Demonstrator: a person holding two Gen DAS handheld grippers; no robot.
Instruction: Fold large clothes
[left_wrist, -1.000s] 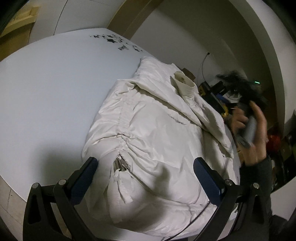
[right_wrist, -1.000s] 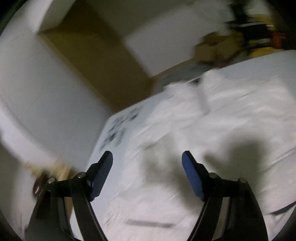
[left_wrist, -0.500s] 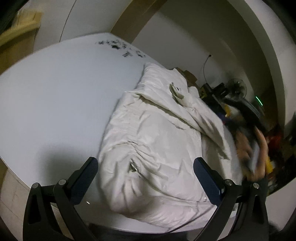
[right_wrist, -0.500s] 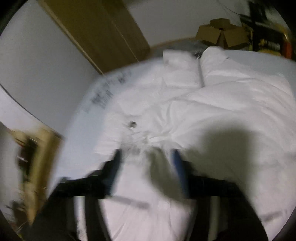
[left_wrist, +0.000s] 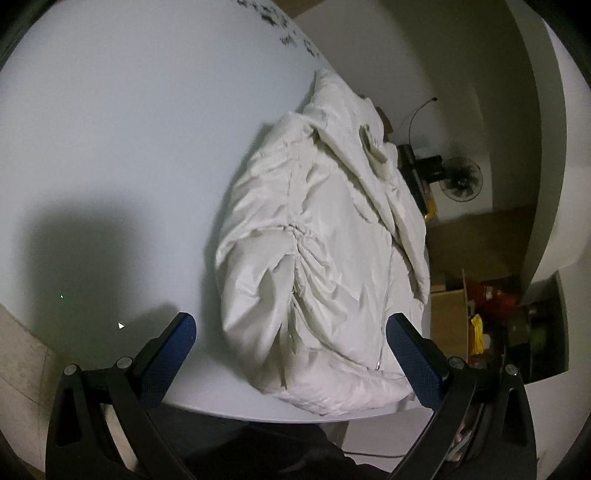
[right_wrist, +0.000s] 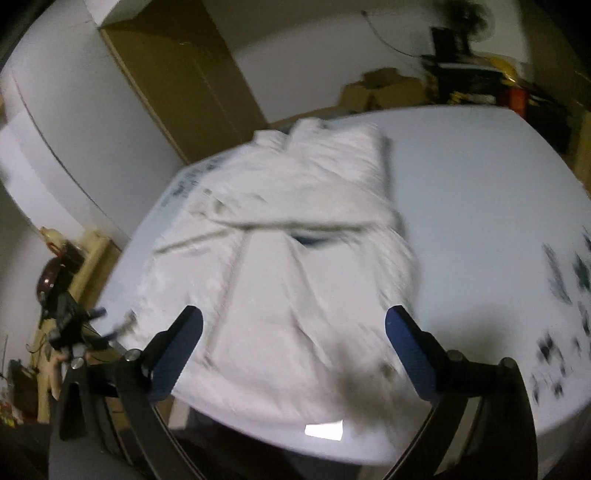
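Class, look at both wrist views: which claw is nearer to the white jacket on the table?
Hard to separate. Both open claws, left and right, hover at the near edge of the white jacket, neither gripping it.

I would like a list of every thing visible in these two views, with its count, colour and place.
jacket: one, white, puffy, lying folded on the table, hem end toward the near edge.
table: one, white, round, with dark marks printed near one edge.
fan: one, black, by the wall beyond the table.
cardboard boxes: a few, brown, on the floor past the table.
wooden door: one, brown, in the back wall.
left gripper: one, black with blue pads, open, above the jacket's hem end, holding nothing.
right gripper: one, black with blue pads, open, above the jacket, holding nothing.
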